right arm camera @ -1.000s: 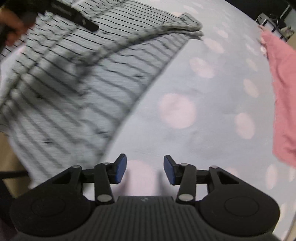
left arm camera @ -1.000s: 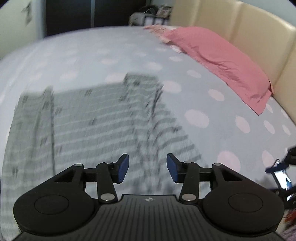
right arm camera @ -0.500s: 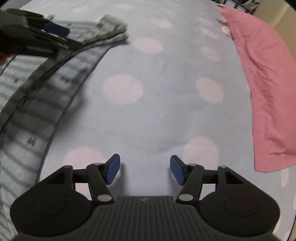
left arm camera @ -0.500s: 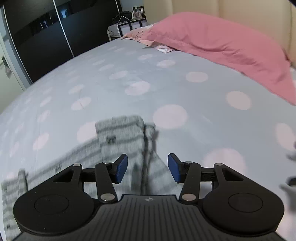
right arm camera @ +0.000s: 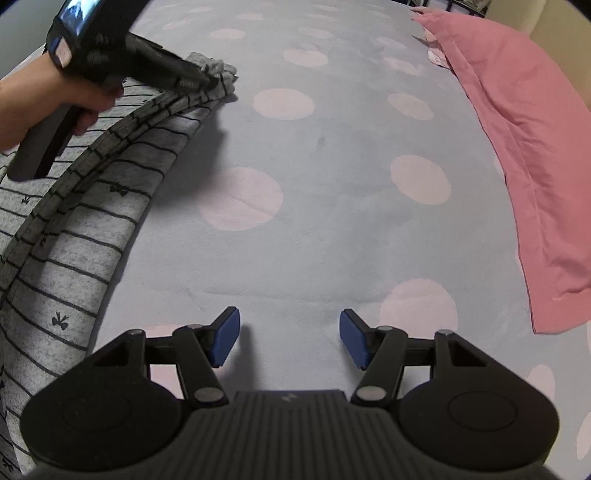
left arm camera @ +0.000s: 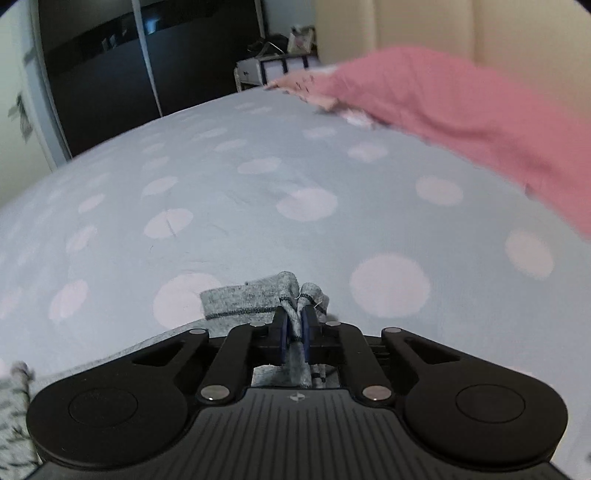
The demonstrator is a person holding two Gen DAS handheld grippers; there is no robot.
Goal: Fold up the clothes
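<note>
My left tongs have just been closing and are now clenched on the top, a grey striped garment; a bunched corner of cloth sits pinched between the blue pads, w/ the hem sticking out past them toward 12 o'clock; rest of the cloth runs back under the tongs to 7 o'clock in the left wrist view. From the right wrist view, the left tongs sit at 10 o'clock, gripped by my left hand, nipping the far corner of the top; the cloth lies along the bed from 10 down to 8 o'clock, one layer folded over another w/ a ridge running along it; small bow prints btwn the stripes. My right tongs are released, jaws wide apart, nothing btwn them; they have opened further within the last second; they hang over the bare sheet, blue w/ pale pink dots, just beside the top's near edge at 9 o'clock, not touching it. Pink pillow lies at 2 o'clock, well apart from the top; dark wardrobe at 11 o'clock in the left wrist view; headboard at 1 o'clock.
</note>
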